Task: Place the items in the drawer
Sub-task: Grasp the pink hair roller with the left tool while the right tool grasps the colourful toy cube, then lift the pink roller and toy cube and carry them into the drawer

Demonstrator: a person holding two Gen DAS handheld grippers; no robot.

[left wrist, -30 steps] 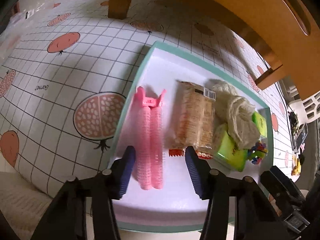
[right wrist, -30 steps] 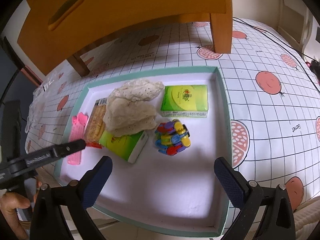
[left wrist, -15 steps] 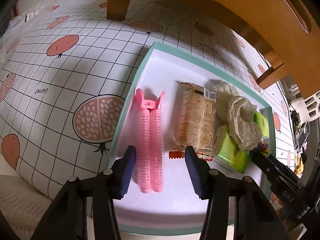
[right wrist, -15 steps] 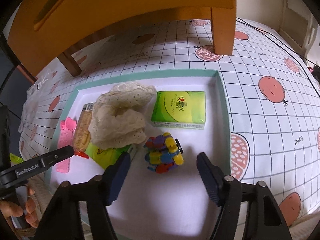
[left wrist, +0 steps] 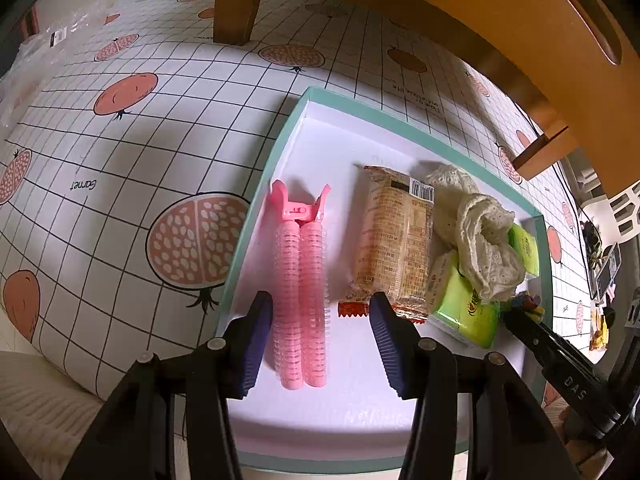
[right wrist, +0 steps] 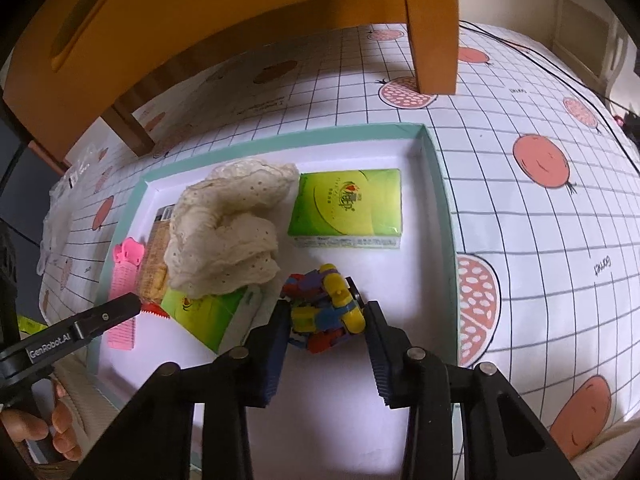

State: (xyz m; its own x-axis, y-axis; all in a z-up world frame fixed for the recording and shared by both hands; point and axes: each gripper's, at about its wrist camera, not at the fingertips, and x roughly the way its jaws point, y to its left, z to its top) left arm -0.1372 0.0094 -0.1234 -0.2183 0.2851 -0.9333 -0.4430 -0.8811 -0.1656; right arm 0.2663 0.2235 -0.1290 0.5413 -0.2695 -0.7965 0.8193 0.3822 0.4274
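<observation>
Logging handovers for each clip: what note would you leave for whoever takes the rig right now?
Left gripper: open, straddling the pink clip in the tray, not gripping.
Right gripper: fingers at both sides of the toy; grip cannot be confirmed.
Also in the tray: snack pack, cloth over one tissue pack, second tissue pack.
Done: nothing lifted.
Left: move every item to the drawer.

You are working in a home, at a table spread with a pomegranate-print grid tablecloth (left wrist: 160, 128). A wooden drawer unit (right wrist: 240, 12) stands on it, and household odds and ends fill the teal-rimmed tray (right wrist: 440, 184): pink hair rollers (left wrist: 300, 276), tissue packs (right wrist: 348, 208), a lace cloth (right wrist: 228, 240).
</observation>
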